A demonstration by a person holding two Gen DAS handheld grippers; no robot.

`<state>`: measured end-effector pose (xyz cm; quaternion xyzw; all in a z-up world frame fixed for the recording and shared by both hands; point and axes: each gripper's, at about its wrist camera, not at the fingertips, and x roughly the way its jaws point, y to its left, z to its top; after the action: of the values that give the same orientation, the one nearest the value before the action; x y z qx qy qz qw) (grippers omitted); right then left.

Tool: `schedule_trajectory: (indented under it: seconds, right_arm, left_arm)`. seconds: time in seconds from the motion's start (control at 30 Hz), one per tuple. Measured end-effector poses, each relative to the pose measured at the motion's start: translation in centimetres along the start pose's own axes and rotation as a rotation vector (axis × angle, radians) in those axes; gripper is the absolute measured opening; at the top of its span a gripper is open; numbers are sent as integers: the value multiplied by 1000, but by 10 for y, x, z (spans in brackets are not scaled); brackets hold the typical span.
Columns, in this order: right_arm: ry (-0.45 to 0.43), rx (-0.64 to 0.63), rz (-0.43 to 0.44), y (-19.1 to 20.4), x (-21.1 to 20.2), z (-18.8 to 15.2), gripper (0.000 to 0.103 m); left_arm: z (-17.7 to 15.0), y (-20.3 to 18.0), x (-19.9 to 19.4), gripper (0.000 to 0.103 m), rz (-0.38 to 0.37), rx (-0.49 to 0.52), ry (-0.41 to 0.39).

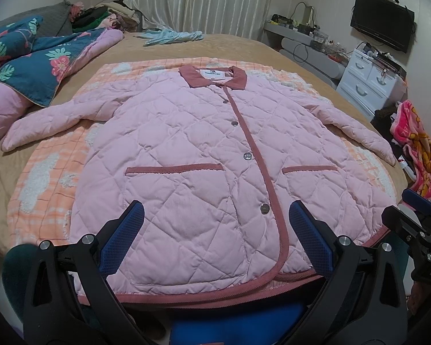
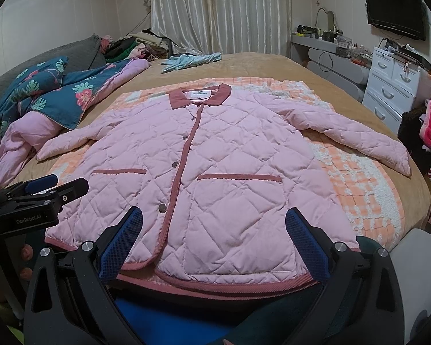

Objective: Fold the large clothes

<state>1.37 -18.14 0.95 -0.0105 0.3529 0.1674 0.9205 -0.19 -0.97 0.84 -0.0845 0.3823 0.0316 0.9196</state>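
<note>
A pink quilted jacket (image 1: 192, 149) (image 2: 215, 166) with a dusty-rose collar and trim lies flat and buttoned, front up, on the bed, both sleeves spread outward. My left gripper (image 1: 215, 215) hovers open above its hem, left of the button placket. My right gripper (image 2: 214, 218) hovers open above the hem on the right pocket side. Neither holds anything. The right gripper (image 1: 416, 210) also shows at the right edge of the left wrist view, and the left gripper (image 2: 43, 192) at the left edge of the right wrist view.
An orange checked blanket (image 1: 48, 178) lies under the jacket on the tan bedspread (image 2: 273, 66). A teal floral quilt (image 1: 28, 60) is bunched at the left, a light blue garment (image 1: 172, 36) lies far back. White drawers (image 2: 393, 86) and a pink towel (image 1: 416, 155) stand right.
</note>
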Motion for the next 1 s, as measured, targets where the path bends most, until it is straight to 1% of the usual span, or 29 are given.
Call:
schedule_trajectory:
  seconds: [0.8, 1.0]
  right_arm:
    - [3, -8, 6, 5, 2, -2, 99]
    - [8, -20, 8, 11, 6, 2, 99]
  left_arm:
    - [-1, 1, -2, 95, -4, 2, 0]
    - [6, 3, 1, 95, 4, -2, -4]
